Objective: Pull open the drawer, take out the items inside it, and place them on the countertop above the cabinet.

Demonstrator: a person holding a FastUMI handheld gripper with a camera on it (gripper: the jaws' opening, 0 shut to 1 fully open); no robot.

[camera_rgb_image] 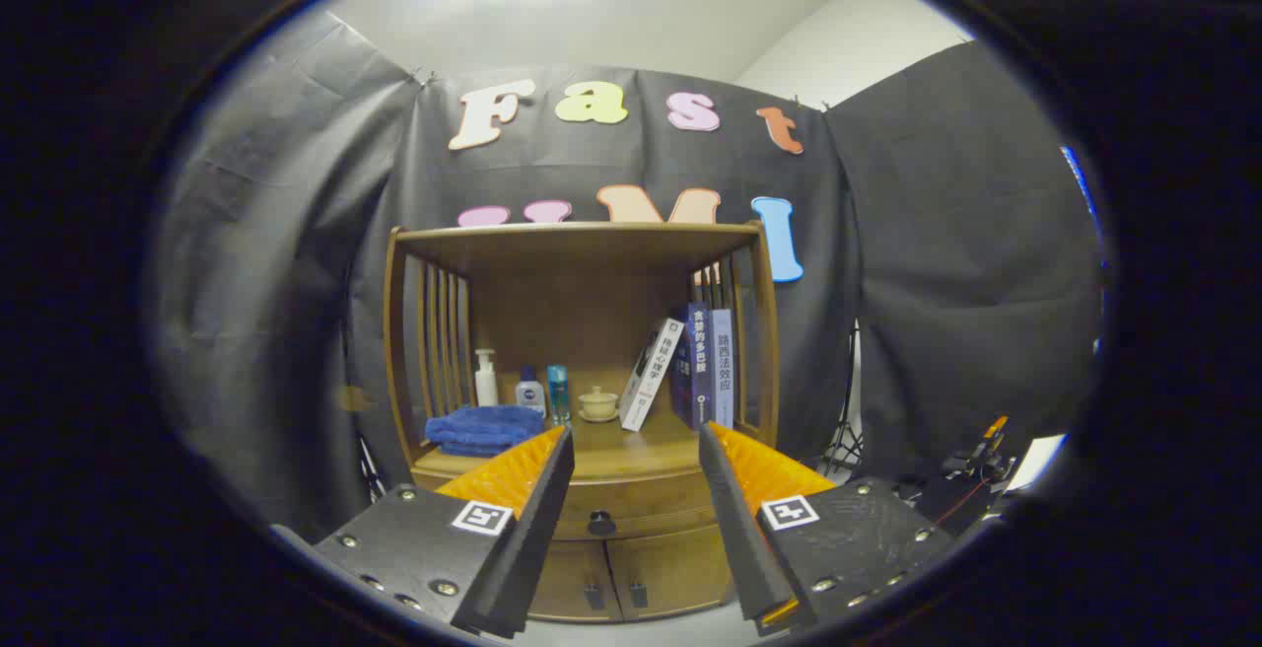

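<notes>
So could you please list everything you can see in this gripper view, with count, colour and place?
Cabinet: one, brown wood, open shelf above a drawer and two lower doors.
Drawer: one, brown, closed, under the countertop; its dark knob sits between the fingers.
Towel: one, blue, folded, on the countertop's left side.
Bottles: three, white, white with blue cap, and blue, behind the towel.
Cup: one, cream, lidded, on a saucer, mid-countertop.
Books: several; one white leaning, blue ones upright, right side.
Tripod: one, dark, right of the cabinet.
Gripper: one, black with orange fingers, open, short of the drawer.
</notes>
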